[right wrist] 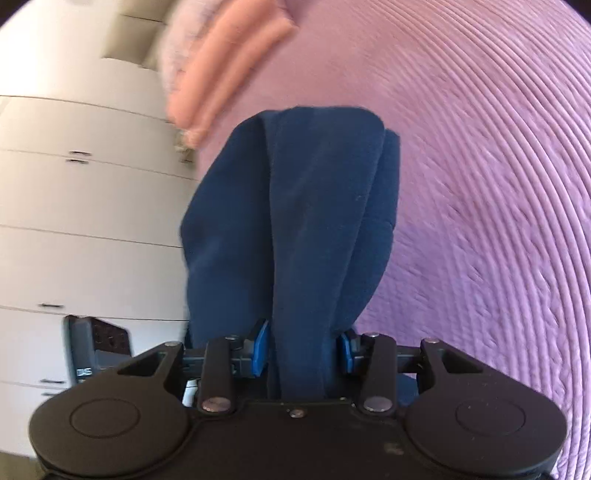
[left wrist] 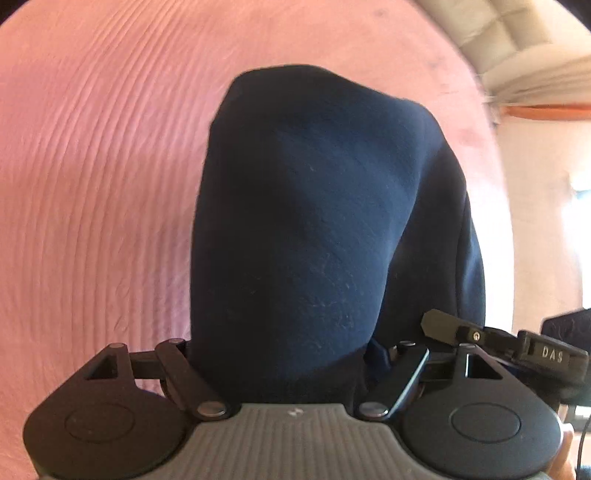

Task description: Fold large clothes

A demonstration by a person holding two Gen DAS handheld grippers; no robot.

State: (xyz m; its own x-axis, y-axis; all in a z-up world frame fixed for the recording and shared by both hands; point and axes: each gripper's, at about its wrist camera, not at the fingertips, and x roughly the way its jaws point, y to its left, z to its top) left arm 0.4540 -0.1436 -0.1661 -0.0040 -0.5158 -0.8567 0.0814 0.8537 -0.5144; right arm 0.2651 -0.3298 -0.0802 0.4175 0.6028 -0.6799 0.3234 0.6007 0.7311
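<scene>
A navy blue garment [left wrist: 314,206] hangs bunched from my left gripper [left wrist: 284,365], which is shut on it; the cloth covers the fingers. In the right wrist view the same navy garment [right wrist: 295,221] hangs in folds from my right gripper [right wrist: 303,350], whose blue pads [right wrist: 261,345] press it from both sides. Both grippers hold the cloth lifted above a pink ribbed bedspread [left wrist: 92,184], which also shows in the right wrist view [right wrist: 480,203]. The other gripper's black body [left wrist: 535,354] shows at the right edge of the left wrist view.
A folded salmon-pink blanket [right wrist: 225,62] lies at the bed's far end. White drawers [right wrist: 74,221] stand to the left of the bed. A white padded headboard [left wrist: 498,33] is at the upper right. A black device [right wrist: 96,347] sits low at the left.
</scene>
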